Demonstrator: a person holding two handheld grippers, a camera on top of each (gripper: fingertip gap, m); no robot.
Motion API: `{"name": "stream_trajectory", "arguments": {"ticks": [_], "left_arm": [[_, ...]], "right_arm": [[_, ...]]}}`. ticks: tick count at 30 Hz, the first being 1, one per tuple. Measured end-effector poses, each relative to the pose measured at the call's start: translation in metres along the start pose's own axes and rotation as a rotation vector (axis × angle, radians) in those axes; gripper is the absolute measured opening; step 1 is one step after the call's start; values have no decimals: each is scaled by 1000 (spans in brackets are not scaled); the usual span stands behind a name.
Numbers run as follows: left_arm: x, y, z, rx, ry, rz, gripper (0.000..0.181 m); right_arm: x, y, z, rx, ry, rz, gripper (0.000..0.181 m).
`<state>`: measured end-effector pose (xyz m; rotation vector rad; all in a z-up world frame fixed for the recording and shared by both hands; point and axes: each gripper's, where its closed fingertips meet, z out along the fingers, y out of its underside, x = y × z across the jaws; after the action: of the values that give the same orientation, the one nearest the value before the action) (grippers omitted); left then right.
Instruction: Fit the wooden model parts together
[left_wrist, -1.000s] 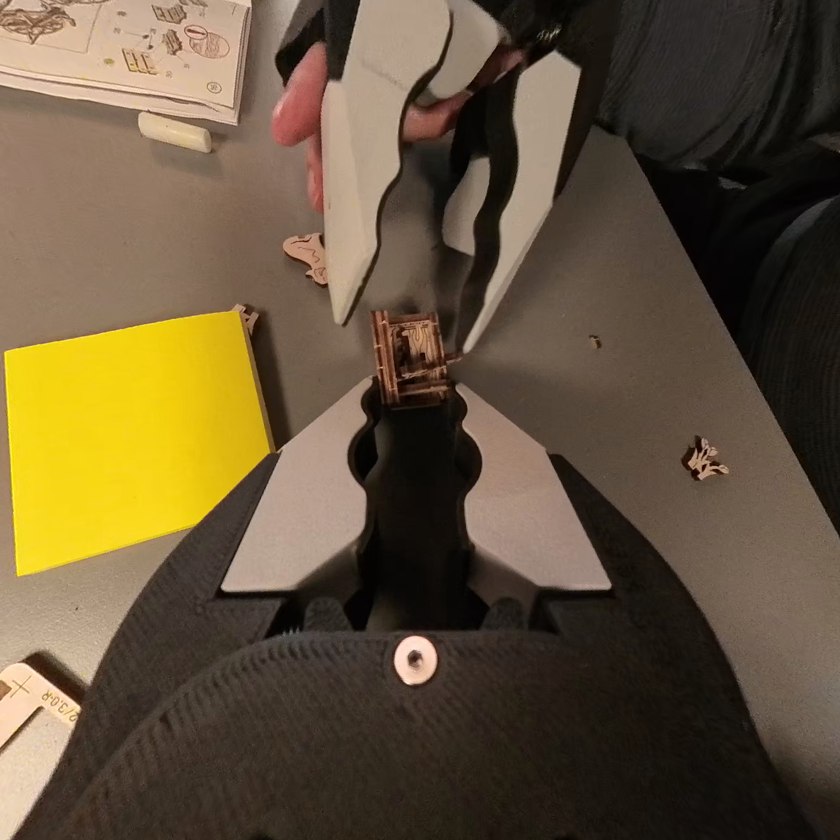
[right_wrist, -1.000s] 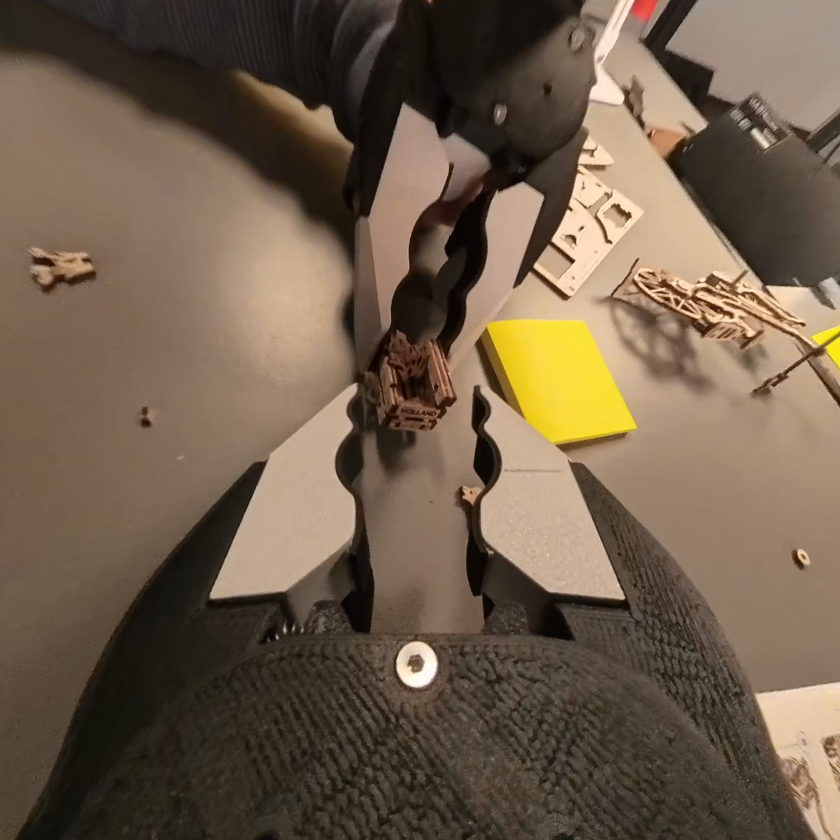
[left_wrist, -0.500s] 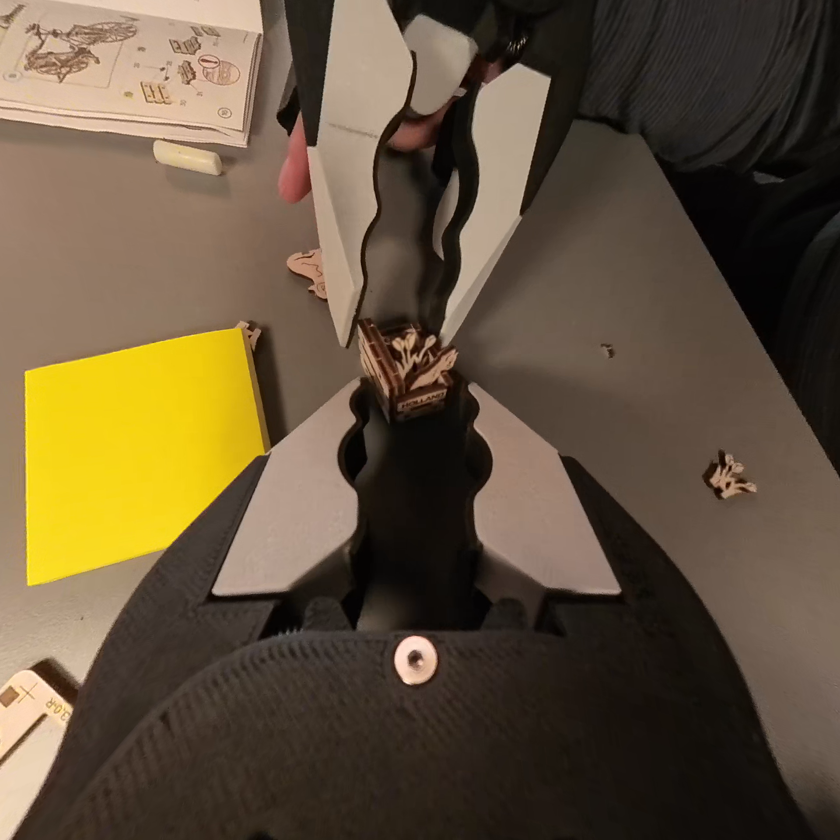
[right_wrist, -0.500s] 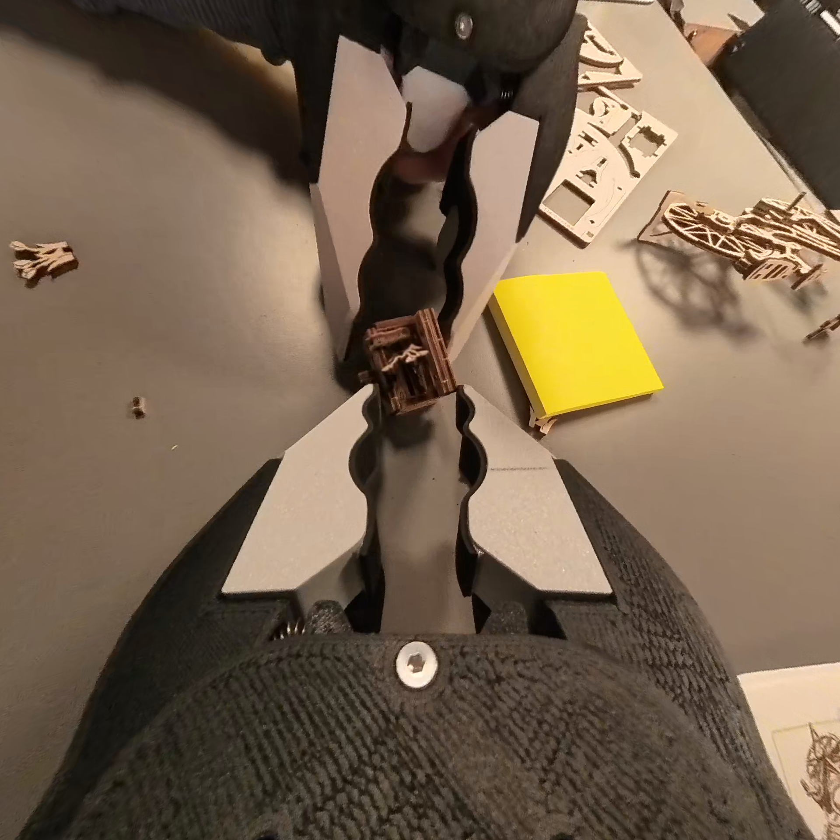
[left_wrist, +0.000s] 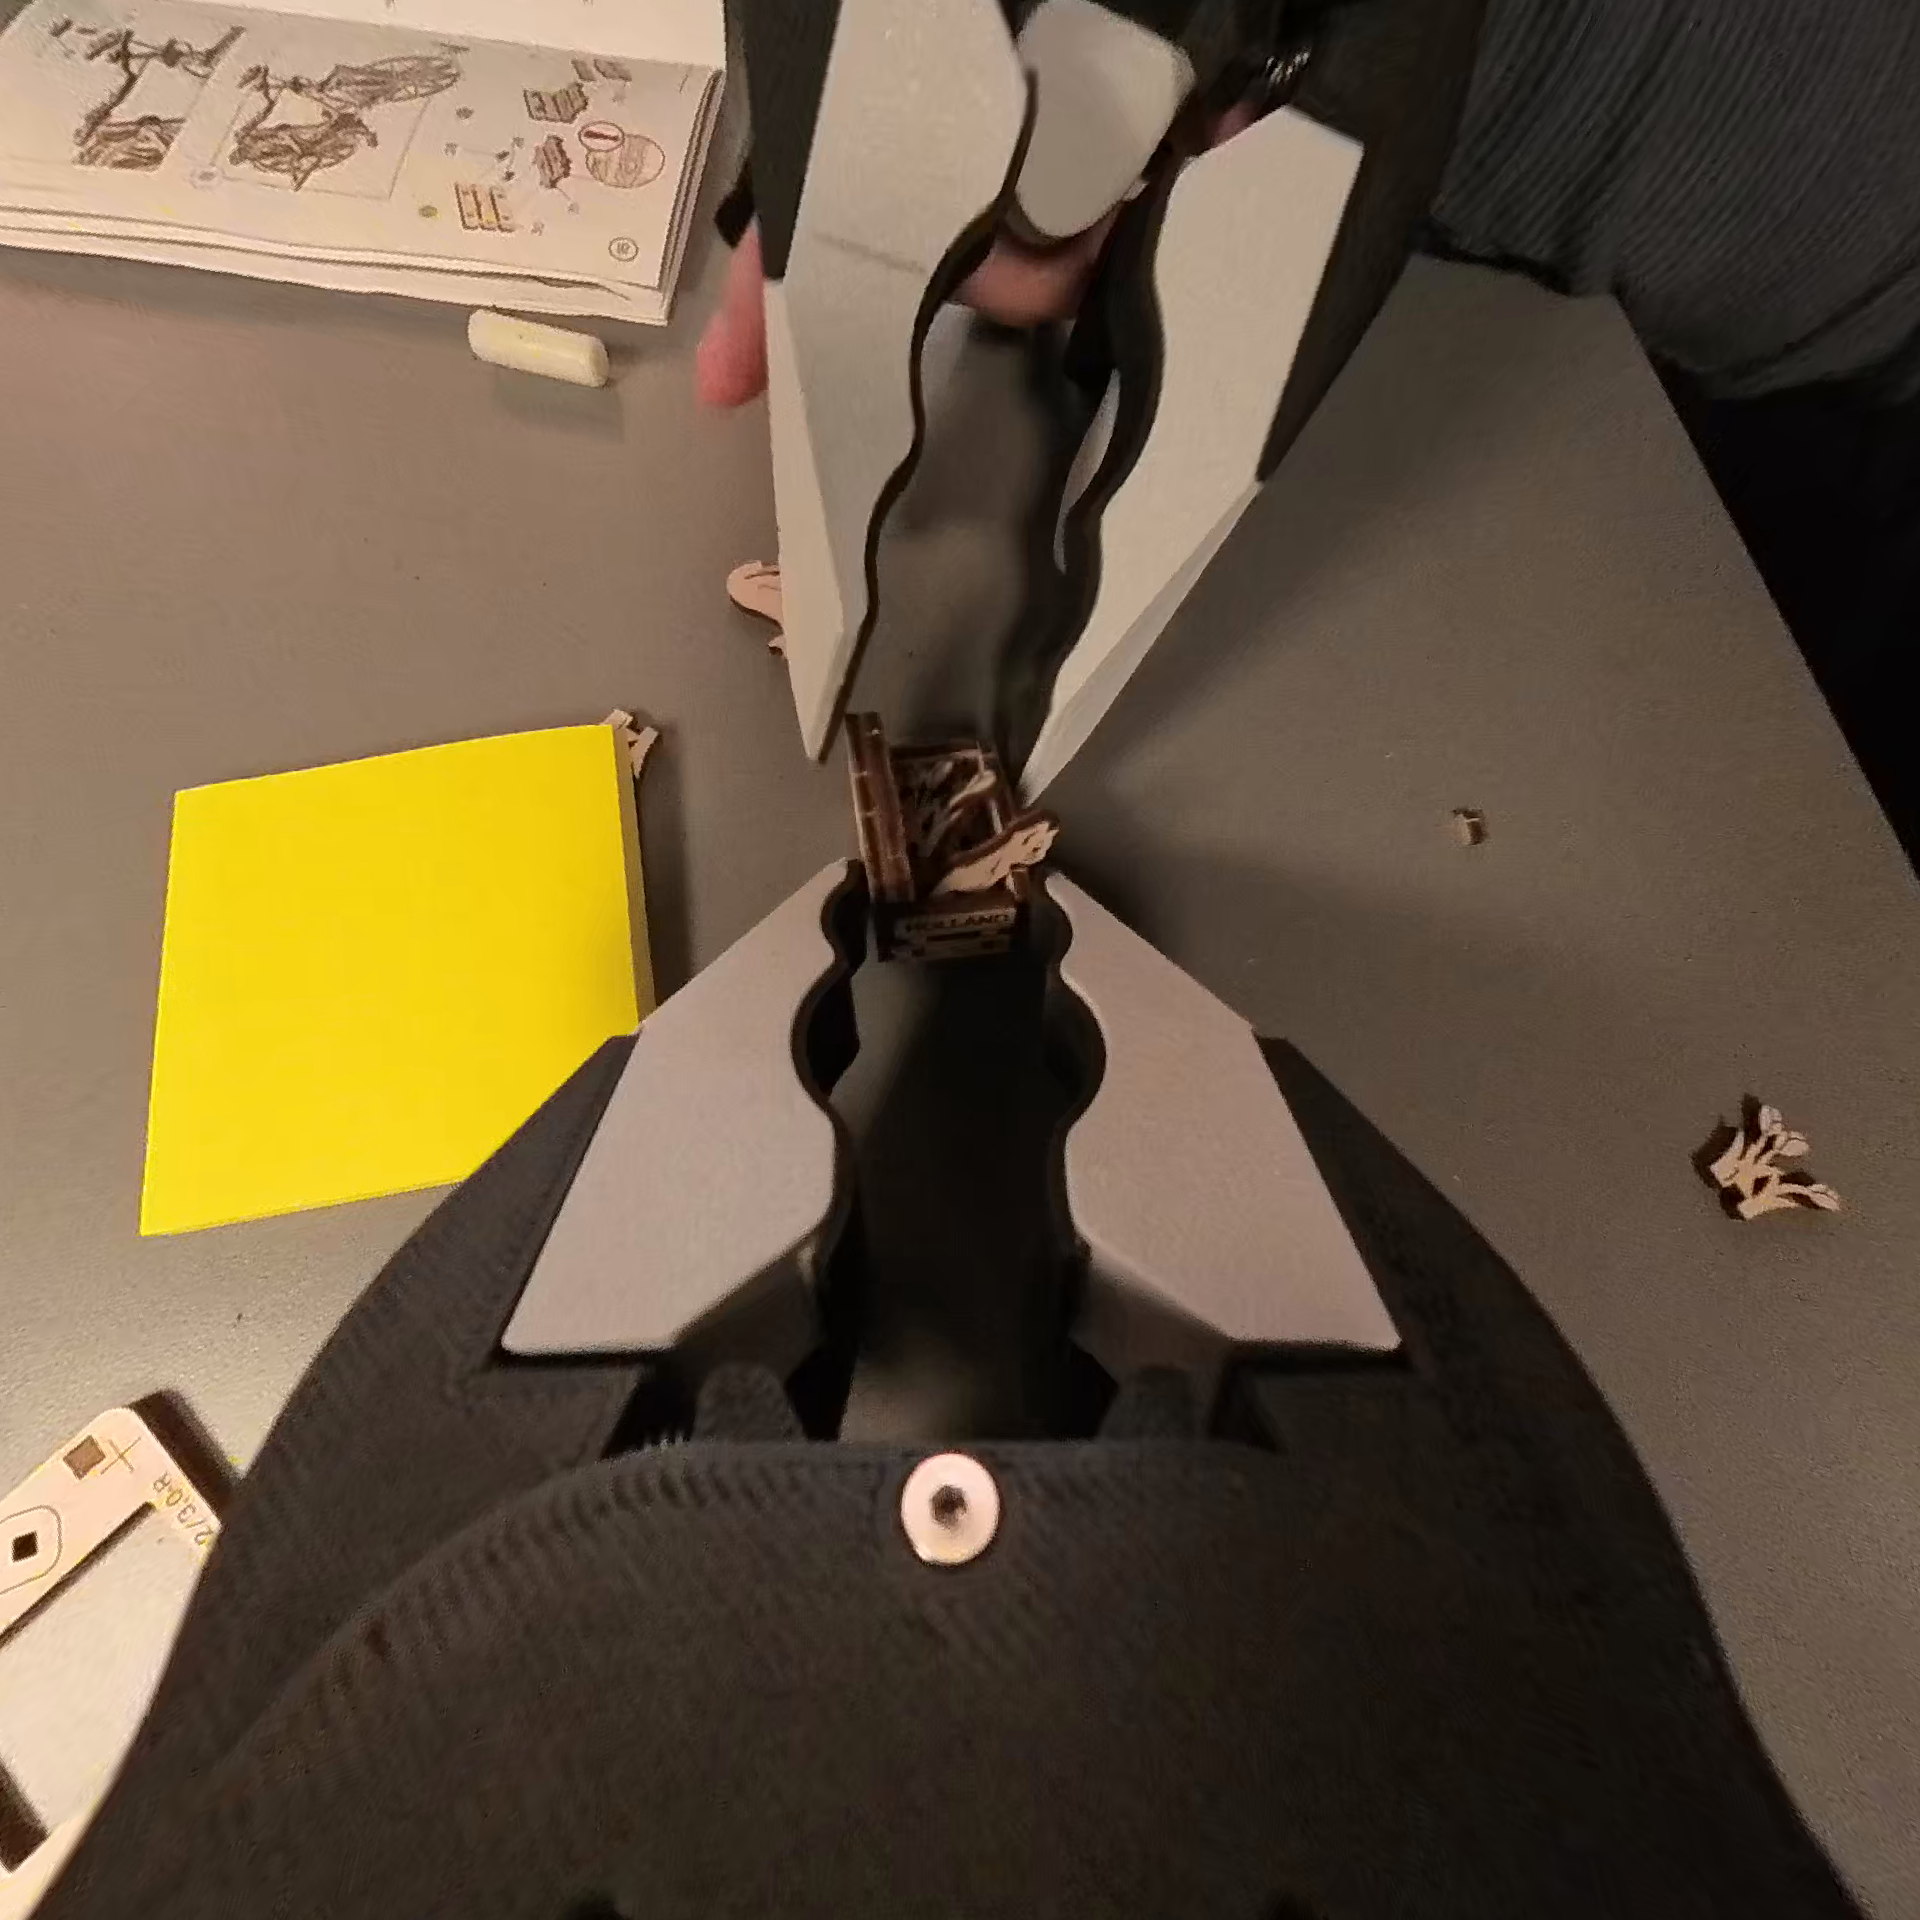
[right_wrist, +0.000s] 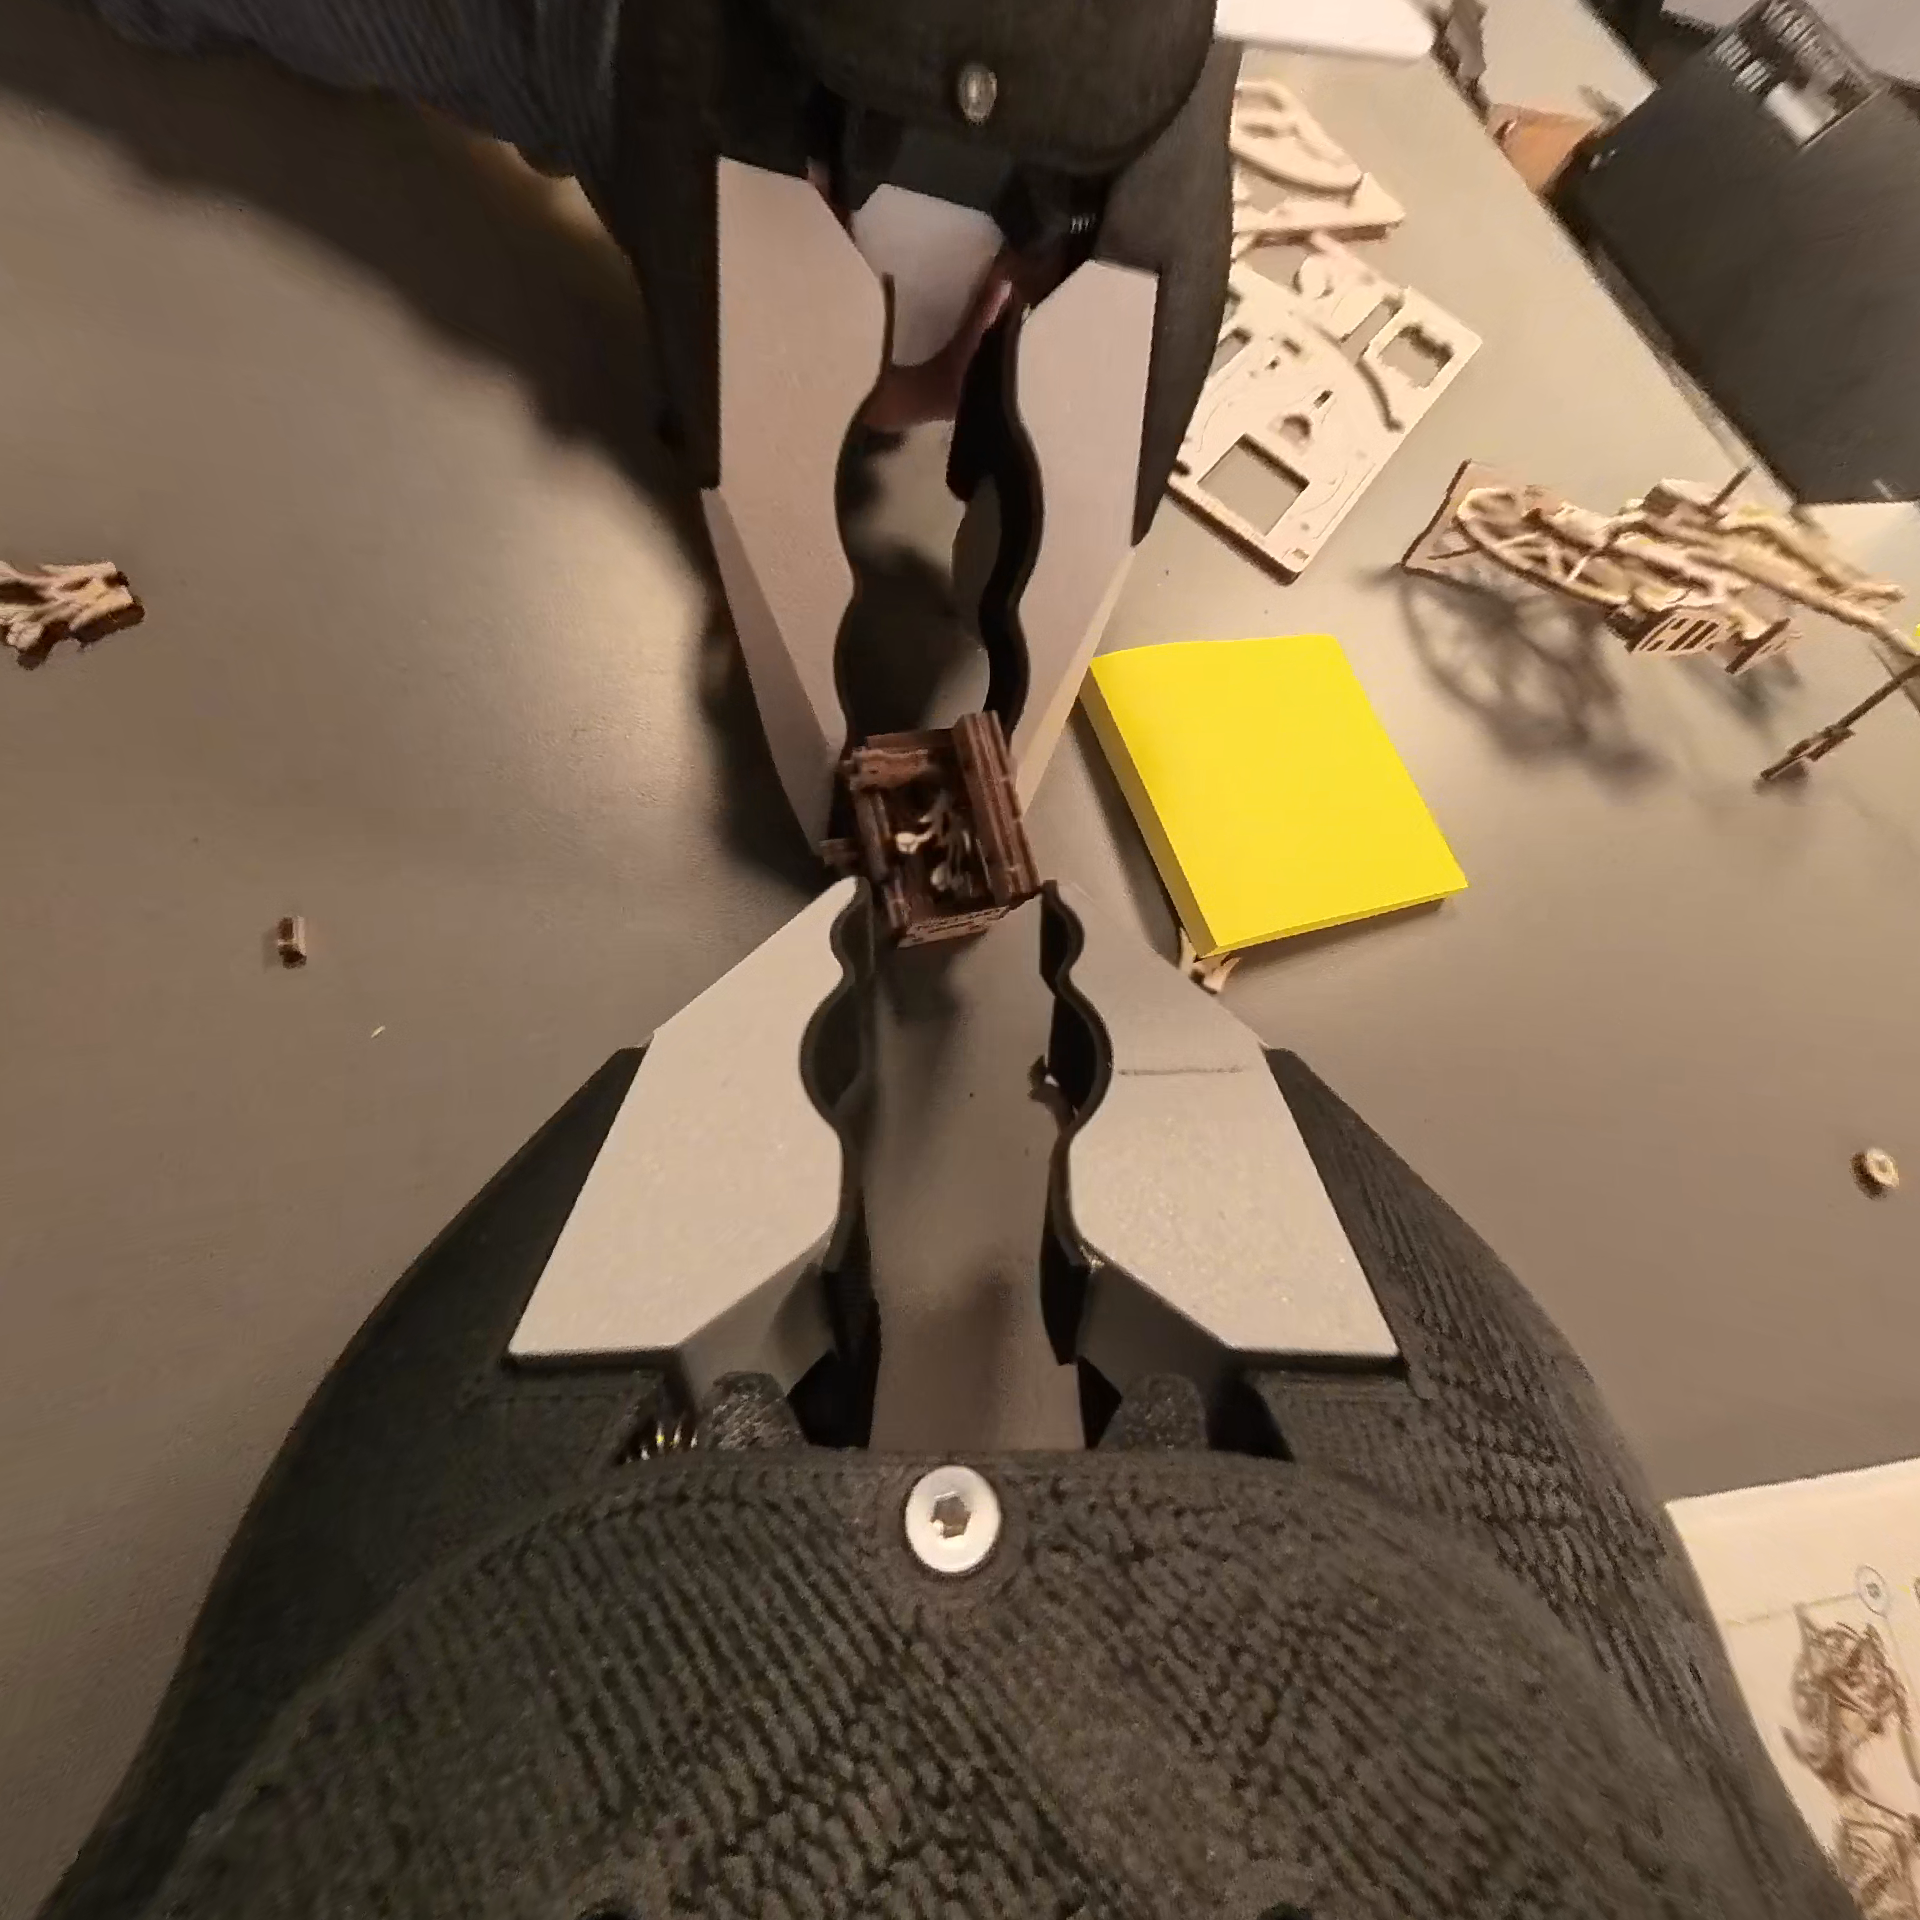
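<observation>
Small wooden crate is held above the table w/ left hand-held gripper clamped on its near end, prob. bracing it, while right hand-held gripper straddles it, grip unclear.

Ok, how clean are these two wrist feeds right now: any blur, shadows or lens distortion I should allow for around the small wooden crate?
Left wrist view: the small brown wooden crate is fairly sharp, the straight grey table edge bows from the wide lens. Right wrist view: the top left corner is smeared, the assembled pale wooden cart model looks soft, and dark shadows lie under it and the far fingers.
</observation>
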<state>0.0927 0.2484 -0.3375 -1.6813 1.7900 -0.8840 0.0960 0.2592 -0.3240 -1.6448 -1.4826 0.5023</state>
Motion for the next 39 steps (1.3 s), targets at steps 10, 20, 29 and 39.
{"name": "stream_trajectory", "arguments": {"ticks": [10,20,29,39], "left_arm": [[-1,1,-1,4,6,-9,29],[-1,1,-1,6,14,-15,29],[0,1,-1,6,17,-16,29],[0,0,-1,6,18,-16,29]], "right_arm": [[0,-9,-17,103,34,11,8],[-9,-9,-10,72,8,-4,5],[-12,-12,-2,53,16,-15,7],[-3,-15,-9,95,81,-23,8]]}}
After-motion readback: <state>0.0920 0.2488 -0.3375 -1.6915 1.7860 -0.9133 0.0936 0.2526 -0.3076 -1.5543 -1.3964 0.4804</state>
